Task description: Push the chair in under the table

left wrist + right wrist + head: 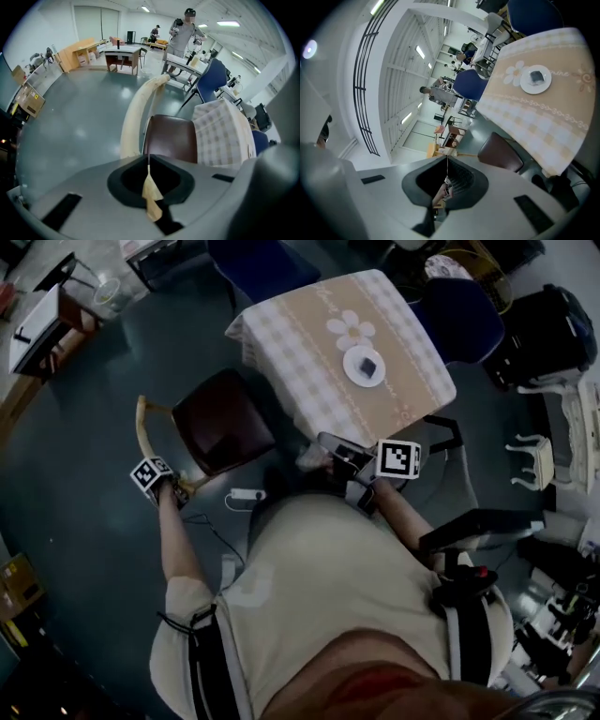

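I am standing in a big open lab hall, where a grey floor (79, 122) is stretching away under a high white ceiling (253, 44) with strip lights (228, 23) glowing. Wooden desks (84, 50), blue chairs (212, 79) and cardboard boxes (32, 101) are lining the edges, and another person (183, 33) is working in the distance.

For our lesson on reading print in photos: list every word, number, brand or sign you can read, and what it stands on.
Nothing here reads clearly.
Tablecloth: cursive print beside the flower, too blurred to read.
Cardboard boxes: dark marks, too small to read.
Marker cubes: black-and-white square patterns, no words.
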`<move>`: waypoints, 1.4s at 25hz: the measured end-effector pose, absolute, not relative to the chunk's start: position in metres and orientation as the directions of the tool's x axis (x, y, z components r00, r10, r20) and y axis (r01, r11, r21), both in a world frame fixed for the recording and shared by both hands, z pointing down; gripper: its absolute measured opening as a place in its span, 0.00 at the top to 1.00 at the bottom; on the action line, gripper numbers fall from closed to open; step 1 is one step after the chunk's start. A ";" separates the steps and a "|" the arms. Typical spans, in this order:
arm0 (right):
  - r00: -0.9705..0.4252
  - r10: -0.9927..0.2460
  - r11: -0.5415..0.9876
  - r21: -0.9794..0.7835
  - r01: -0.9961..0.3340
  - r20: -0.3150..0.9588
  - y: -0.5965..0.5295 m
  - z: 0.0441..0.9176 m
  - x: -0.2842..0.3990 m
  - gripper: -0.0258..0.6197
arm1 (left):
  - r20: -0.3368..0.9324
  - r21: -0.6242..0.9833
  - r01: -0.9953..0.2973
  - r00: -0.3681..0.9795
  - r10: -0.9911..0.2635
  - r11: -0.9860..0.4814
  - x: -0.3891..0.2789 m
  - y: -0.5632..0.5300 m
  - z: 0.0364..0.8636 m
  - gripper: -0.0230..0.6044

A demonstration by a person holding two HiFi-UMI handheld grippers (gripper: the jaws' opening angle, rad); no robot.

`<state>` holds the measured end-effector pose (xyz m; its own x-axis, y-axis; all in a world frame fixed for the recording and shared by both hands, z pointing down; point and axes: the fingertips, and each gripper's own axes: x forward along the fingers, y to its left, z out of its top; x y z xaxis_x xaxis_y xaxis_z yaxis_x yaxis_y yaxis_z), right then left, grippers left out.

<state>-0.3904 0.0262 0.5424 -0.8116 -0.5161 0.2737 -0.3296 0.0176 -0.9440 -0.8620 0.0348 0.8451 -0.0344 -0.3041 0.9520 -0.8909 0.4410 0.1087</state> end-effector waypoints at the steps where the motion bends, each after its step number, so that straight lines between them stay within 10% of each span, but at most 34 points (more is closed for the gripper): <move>1: -0.802 -0.540 0.019 -0.948 -0.317 0.257 0.026 0.539 -0.383 0.94 | 0.938 0.077 -0.902 -0.080 -0.339 0.426 -0.870 0.021 0.851 0.93; 6: -0.779 -0.549 0.016 -0.928 -0.372 0.303 0.027 0.541 -0.372 0.94 | 0.925 0.083 -0.877 -0.108 -0.363 0.473 -0.846 0.018 0.783 0.93; 13: -0.838 -0.458 0.117 -0.915 -0.387 0.296 0.023 0.536 -0.419 0.94 | 0.898 0.264 -0.854 0.048 -0.437 0.449 -0.849 -0.002 0.810 0.58; 35: -0.766 -0.501 -0.048 -0.897 -0.440 0.403 0.042 0.557 -0.394 0.94 | 0.967 0.254 -0.857 0.225 -0.118 0.448 -0.832 0.047 0.871 0.76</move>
<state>-0.3944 0.0422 0.5571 -0.7660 -0.5008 0.4031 -0.4402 -0.0483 -0.8966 -0.8318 0.0472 0.8710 0.2250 -0.1181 0.9672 -0.8573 0.4478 0.2542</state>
